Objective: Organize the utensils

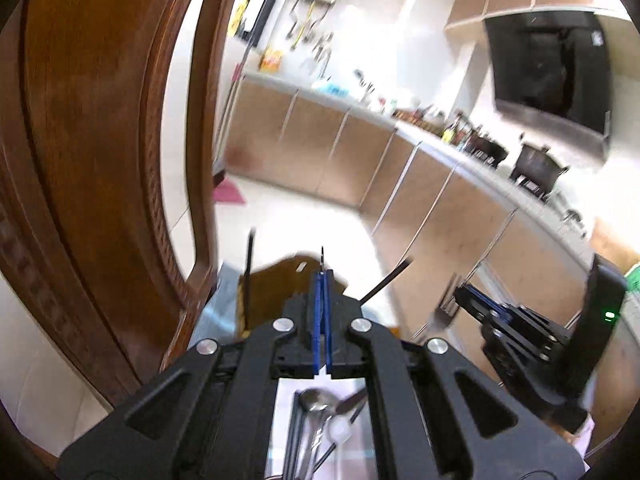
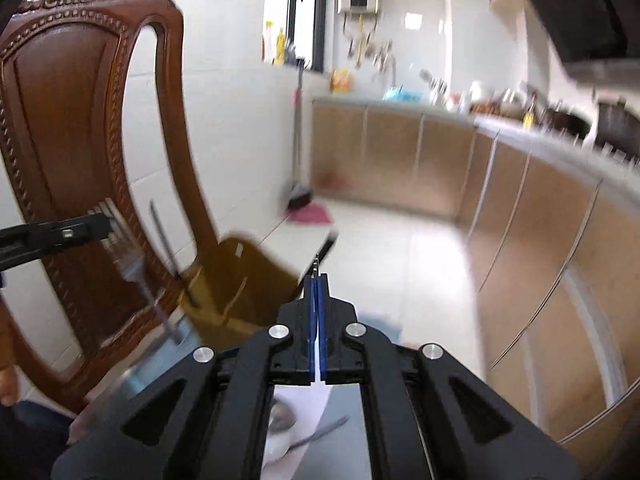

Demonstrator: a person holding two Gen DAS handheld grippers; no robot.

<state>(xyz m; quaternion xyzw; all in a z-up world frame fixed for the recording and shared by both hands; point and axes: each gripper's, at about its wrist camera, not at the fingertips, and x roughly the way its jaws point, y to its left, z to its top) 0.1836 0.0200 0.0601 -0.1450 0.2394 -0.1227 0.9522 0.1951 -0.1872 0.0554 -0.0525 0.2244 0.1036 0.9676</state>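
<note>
My left gripper (image 1: pixel 322 276) is shut, and a thin metal edge pokes out above its blue pads. In the right wrist view the left gripper (image 2: pixel 106 224) grips a silver fork (image 2: pixel 130 266) by its head, tines up and handle hanging down. The right gripper (image 2: pixel 317 280) is shut on a thin metal utensil seen edge-on. In the left wrist view that right gripper (image 1: pixel 460 292) carries a silver, fork-like utensil (image 1: pixel 444 312). A brown utensil holder (image 1: pixel 288 280) (image 2: pixel 240 280) stands below both, with black chopsticks (image 1: pixel 249 272) leaning in it. A spoon (image 1: pixel 318 398) lies beneath with other cutlery.
A carved wooden chair (image 2: pixel 60 120) (image 1: pixel 100 160) stands close on the left, behind the holder. Kitchen cabinets and a cluttered counter (image 2: pixel 440 152) run along the far wall and right side. A person's hand (image 2: pixel 8 380) shows at the left edge. White paper (image 2: pixel 304 400) lies under the cutlery.
</note>
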